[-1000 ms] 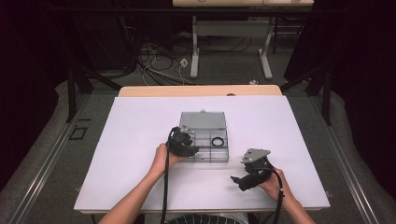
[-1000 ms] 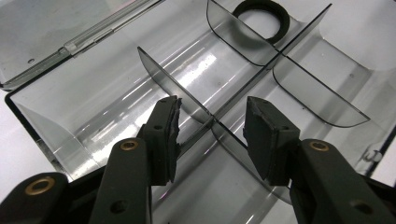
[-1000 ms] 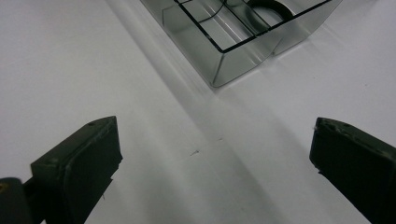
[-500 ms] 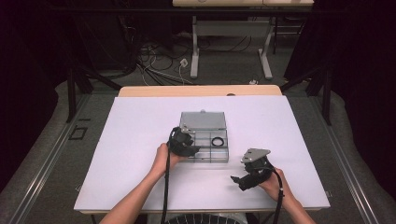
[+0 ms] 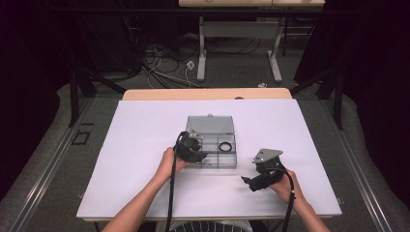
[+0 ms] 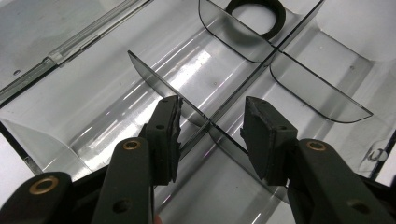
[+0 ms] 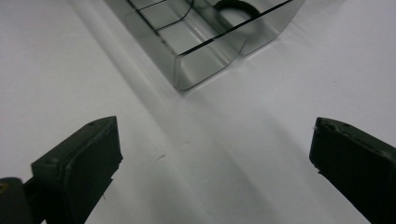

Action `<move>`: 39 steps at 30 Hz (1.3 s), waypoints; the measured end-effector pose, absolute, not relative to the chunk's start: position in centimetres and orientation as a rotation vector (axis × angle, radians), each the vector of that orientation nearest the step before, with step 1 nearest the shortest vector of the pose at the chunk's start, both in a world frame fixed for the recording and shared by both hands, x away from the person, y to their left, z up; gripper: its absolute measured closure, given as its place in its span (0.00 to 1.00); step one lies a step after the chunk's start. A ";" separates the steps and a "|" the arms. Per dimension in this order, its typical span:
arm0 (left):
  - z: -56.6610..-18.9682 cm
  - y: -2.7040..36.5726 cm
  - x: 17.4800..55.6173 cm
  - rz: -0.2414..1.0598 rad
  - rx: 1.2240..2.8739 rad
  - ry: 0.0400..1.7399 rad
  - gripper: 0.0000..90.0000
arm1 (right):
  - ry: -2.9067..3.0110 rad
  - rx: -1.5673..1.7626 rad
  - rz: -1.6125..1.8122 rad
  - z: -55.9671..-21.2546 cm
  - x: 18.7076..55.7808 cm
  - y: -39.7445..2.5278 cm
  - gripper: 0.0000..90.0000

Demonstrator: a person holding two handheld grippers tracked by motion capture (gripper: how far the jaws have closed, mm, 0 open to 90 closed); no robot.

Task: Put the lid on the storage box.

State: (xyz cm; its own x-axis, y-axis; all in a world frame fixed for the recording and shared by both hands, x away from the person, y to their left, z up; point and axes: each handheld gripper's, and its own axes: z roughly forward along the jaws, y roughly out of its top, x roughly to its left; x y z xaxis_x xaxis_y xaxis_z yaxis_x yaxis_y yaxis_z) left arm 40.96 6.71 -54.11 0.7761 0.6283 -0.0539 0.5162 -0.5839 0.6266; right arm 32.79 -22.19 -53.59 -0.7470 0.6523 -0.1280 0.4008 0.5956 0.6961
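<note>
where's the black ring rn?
The black ring lies in a right-hand compartment of the clear box at the table's middle in the high view, just right of the left gripper; the left gripper view has it top centre.

It looked like a lab: dark curtains (image 5: pixel 29 72); loose floor cables (image 5: pixel 164 58); a white-covered table (image 5: pixel 145 130); a bench frame (image 5: pixel 241 34) behind.
</note>
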 end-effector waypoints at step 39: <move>-54.2 6.7 40.9 0.241 2.319 0.850 0.63 | 2.344 1.032 0.901 -50.0 44.3 -20.1 0.29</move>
State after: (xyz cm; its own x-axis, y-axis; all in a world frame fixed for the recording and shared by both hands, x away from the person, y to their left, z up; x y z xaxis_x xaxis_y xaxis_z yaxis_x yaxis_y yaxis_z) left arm 40.91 6.69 -54.17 0.7733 0.6323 -0.0476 0.5134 -0.5803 0.6322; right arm 44.34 -20.11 -49.98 -0.6343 0.7643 -0.1161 0.4900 0.5136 0.7043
